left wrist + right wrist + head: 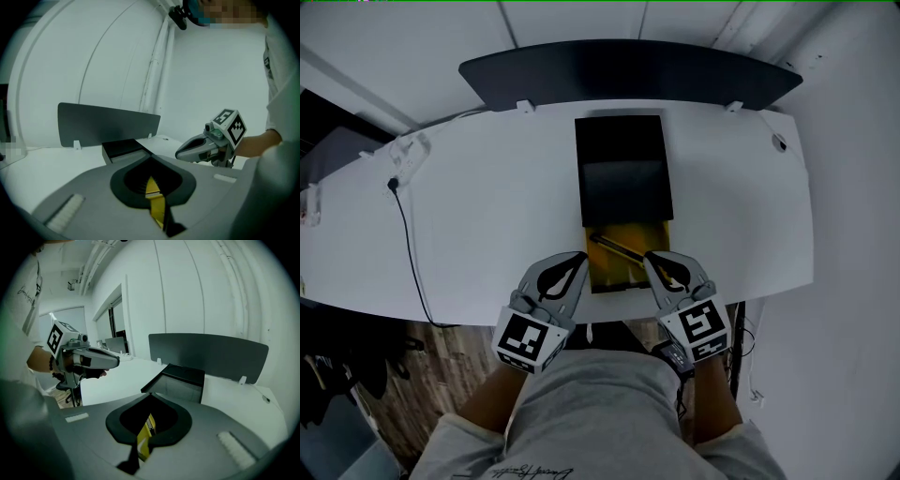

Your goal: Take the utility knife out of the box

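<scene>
Dark and slim, the knife (616, 247) lies slantwise in the yellow tray (623, 275) that sticks out of the black box (623, 169) at its near end. Flanking that tray, the left gripper (578, 258) and right gripper (652, 257) each have jaws pressed together, empty.

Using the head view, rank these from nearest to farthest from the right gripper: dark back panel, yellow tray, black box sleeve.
1. Yellow tray, right beside the right gripper, on its left.
2. Black box sleeve, just beyond the tray.
3. Dark back panel, along the far edge of the desk.
</scene>
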Demonstrator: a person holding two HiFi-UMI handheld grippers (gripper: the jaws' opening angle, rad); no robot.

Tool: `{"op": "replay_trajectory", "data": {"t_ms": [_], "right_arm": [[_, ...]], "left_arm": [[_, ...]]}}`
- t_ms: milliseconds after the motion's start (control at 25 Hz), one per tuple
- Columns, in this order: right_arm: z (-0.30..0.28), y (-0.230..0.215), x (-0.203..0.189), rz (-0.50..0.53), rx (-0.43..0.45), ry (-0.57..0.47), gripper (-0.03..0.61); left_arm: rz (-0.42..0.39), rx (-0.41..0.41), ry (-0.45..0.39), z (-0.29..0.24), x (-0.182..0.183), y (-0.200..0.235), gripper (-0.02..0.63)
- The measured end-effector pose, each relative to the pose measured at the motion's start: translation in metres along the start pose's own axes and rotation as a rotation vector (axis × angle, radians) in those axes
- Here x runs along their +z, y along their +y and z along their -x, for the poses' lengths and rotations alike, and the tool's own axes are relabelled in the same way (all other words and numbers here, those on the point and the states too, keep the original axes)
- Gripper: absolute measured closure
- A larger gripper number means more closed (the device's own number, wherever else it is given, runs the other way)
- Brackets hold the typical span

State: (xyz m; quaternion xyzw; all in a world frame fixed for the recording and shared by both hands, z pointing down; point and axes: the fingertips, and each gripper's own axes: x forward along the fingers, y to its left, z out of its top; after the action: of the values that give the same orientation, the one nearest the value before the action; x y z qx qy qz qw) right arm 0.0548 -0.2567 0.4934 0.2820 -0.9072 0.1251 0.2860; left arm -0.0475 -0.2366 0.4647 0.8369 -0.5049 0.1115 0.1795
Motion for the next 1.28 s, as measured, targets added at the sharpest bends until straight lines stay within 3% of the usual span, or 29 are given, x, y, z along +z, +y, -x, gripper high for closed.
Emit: {"op": "replay_trajectory", "data": {"t_ms": [920,1280], "right_arm": [[-0.046,-0.003,-0.047,0.045,0.044,0.150,0.561],[-0.060,0.001,-0.070,0.100,0.072,0.246,0.526]], "left_arm": [[0.036,0.005,0.053,-0.018,-0.035,0.025,0.614],[0.061,0.002,0.059,-0.019,-0.043,0.022,0.614]]}}
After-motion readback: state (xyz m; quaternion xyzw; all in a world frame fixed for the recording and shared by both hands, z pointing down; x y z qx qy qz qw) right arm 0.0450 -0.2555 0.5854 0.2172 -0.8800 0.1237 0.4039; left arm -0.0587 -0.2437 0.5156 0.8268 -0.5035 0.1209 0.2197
